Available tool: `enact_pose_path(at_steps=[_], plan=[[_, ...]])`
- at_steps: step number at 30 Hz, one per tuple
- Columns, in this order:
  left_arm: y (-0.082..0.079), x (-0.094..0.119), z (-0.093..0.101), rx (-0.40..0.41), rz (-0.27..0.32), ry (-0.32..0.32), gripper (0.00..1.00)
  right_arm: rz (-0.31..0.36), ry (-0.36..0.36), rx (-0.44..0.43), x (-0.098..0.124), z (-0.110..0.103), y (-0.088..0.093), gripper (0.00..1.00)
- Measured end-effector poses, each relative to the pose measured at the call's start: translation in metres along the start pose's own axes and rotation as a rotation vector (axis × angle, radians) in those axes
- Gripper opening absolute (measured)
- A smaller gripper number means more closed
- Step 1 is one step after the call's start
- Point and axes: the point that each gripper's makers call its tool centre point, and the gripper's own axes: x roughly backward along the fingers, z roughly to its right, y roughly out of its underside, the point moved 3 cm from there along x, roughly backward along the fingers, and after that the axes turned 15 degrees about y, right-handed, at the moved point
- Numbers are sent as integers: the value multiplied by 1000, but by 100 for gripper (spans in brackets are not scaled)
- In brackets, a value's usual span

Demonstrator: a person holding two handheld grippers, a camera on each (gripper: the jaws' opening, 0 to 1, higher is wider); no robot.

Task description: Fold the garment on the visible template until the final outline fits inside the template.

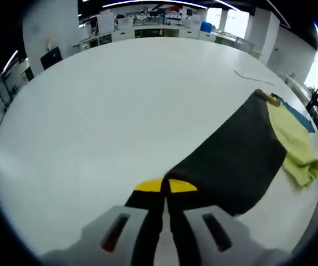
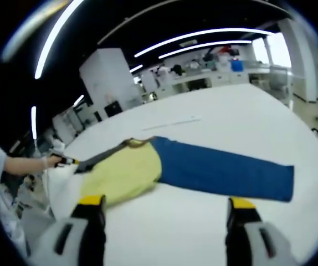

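**Left gripper pinches the dark cloth, right gripper hangs wide over the table**

In the left gripper view, our left gripper (image 1: 165, 191) has its yellow-tipped jaws pressed together on the near corner of a dark fabric panel (image 1: 231, 158). The panel runs away toward 2 o'clock across the white table (image 1: 109, 111). The yellow part of the garment (image 1: 295, 144) lies crumpled at 3 o'clock against the panel's far edge, with a sliver of the blue template (image 1: 297, 113) showing past it.

In the right gripper view, our right gripper (image 2: 166, 213) holds its jaws far apart above the table with nothing between them. The blue template (image 2: 225, 169) stretches from centre toward 3 o'clock; the yellow garment overlaps its end at 9 o'clock. A hand (image 2: 51, 161) at 9 o'clock holds the other gripper.
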Motion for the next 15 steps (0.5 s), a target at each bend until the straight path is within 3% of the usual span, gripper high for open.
enact_pose_path(at_steps=[5,8,15], plan=[[-2,2,7,-3,21,15,19,1,-1,-2,0,-1,0,90],[-6,2,-3,-1,45,23,32,2,-3,-3,0,-2,0,90],[1,14,10,28,102,65,39,9,-11,-2,0,-7,-1,90]])
